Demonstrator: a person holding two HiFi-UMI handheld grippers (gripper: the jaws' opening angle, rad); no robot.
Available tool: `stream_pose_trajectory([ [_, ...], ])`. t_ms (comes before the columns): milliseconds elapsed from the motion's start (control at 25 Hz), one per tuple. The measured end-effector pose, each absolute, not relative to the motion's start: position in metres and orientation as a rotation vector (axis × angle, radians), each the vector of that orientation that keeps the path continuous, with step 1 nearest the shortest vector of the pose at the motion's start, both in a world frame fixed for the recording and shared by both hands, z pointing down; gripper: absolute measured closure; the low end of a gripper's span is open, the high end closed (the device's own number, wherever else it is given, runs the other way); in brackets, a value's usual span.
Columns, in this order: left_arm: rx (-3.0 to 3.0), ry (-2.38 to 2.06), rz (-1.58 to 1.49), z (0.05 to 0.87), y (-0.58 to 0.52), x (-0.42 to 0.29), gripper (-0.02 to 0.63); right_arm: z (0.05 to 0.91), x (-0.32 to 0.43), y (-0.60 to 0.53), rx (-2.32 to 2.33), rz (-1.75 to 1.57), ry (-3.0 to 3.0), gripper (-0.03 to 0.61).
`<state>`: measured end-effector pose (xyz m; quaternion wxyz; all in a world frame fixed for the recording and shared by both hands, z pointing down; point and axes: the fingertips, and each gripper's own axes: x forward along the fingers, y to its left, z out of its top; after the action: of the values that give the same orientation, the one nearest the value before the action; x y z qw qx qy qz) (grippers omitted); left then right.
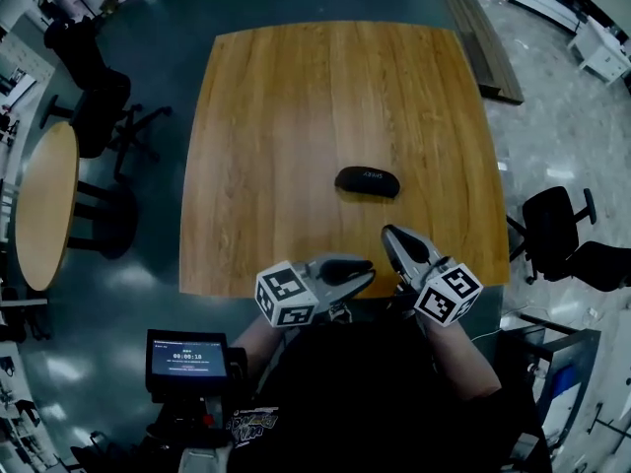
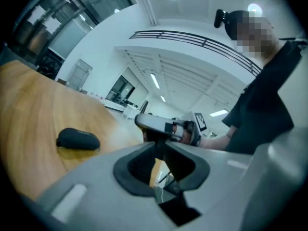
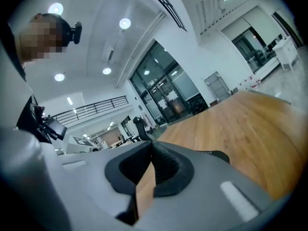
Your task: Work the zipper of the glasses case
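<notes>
While the glasses case (image 1: 367,181) lies crosswise on the table (image 1: 296,116), up-frame, the right claw (image 1: 387,232), pressed together, hovers nearer; the left claw (image 1: 367,269), barely parted, holds nothing.

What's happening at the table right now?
A person holds a gripper in each hand over the near edge of the table. The case lies on the wood ahead of both grippers, and neither touches it. The left gripper has its jaws slightly apart with nothing between them. The right gripper is shut and empty. Neither gripper has a grip on the case yet.
</notes>
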<state>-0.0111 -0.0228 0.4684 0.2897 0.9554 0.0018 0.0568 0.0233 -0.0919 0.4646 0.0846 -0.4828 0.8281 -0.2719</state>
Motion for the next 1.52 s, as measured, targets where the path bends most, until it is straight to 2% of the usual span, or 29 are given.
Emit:
stream_pose_trajectory([
  [160,2.587,0.177,0.155,0.454,0.009,0.008,0.554,0.445,0.007,-0.07,-1.373,-0.698,2.563,0.572],
  [280,2.594,0.214,0.15,0.448,0.034,0.023,0.591,0.443,0.006,-0.048,-1.308,-0.679,2.602,0.574],
  [360,2.601,0.204,0.158,0.448,0.048,0.033,0.611,0.439,0.01,-0.032,-1.262,-0.658,2.628,0.574],
  [560,2.673,0.178,0.243,0.451,0.092,0.06,0.611,0.43,0.002,0.015,-1.151,-0.581,2.734,0.571],
  [720,2.644,0.008,0.209,0.453,0.12,0.072,0.611,0.431,0.027,0.054,-1.204,-0.603,2.704,0.572],
  [1080,2.422,-0.432,0.067,0.484,0.15,0.052,0.611,0.462,0.061,0.139,-1.251,-0.75,2.687,0.572],
  [1520,2.524,-0.429,0.122,0.463,0.162,0.042,0.611,0.438,0.054,0.148,-1.272,-0.682,2.613,0.572],
])
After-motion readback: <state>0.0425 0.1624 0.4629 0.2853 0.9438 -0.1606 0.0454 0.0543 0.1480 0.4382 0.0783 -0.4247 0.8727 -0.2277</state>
